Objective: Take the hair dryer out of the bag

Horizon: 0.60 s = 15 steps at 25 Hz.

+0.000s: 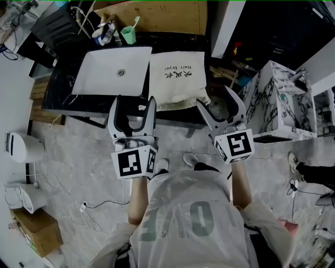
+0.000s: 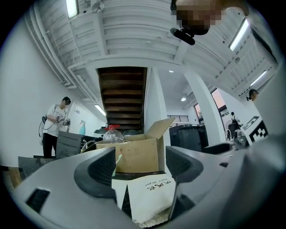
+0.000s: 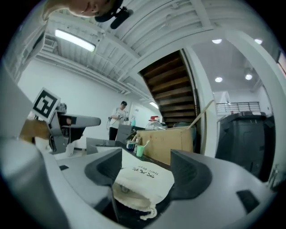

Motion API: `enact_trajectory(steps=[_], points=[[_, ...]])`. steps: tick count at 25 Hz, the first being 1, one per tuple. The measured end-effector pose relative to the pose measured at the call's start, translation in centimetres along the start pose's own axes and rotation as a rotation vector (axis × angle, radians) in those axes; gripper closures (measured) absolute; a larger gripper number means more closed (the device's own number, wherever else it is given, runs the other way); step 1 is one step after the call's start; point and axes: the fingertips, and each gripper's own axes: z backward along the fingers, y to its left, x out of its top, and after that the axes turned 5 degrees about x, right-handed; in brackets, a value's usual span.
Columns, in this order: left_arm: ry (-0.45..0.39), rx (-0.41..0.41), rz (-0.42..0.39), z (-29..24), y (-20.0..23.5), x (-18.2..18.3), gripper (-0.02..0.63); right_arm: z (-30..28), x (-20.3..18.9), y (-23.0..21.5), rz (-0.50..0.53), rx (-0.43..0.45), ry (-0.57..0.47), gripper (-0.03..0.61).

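Here we are at the very start: the hair dryer is not in sight at all, so by my reckoning it sits inside the cloth bag (image 1: 177,78), which lies flat on the dark counter (image 1: 63,94), just beside a white basin (image 1: 112,70). The left tongs (image 1: 134,102) hang over the near edge of the counter, spread wide with nothing between them. The right tongs (image 1: 215,99) are just as wide and just as empty, lined up on the bag's near right corner. So this is the approach step, nothing gripped yet. The bag is off-white woven fabric, soft and rumpled, roughly square, with dark lettering printed on top. Its near end is gathered into a puckered, frayed-looking mouth with a cord tail hanging off it. It bulges a little, though the shape inside is too muffled to make out for sure. The next move, I'd say, needs one pair of tongs to pin or lift the cloth while the other works into that gathered mouth. Limp fabric will bunch and slide on the smooth counter. At the back stand a cardboard box (image 1: 157,15) and a green cup (image 1: 128,34), well clear.
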Motion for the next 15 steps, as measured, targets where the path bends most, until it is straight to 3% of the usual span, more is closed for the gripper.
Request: enact_trajectory(steps=[8, 11, 15], points=[[0.064, 0.025, 0.088, 0.3, -0.1, -2.0, 0.29, -3.2, -3.8, 3.4, 0.676, 0.317, 0.262, 0.253], [0.077, 0.046, 0.086, 0.6, -0.5, -2.7, 0.29, -4.3, -5.8, 4.0, 0.81, 0.404, 0.3, 0.255], [0.086, 0.082, 0.088, 0.9, -0.6, -3.5, 0.291, -5.5, -8.2, 4.1, 0.9, 0.493, 0.35, 0.284]])
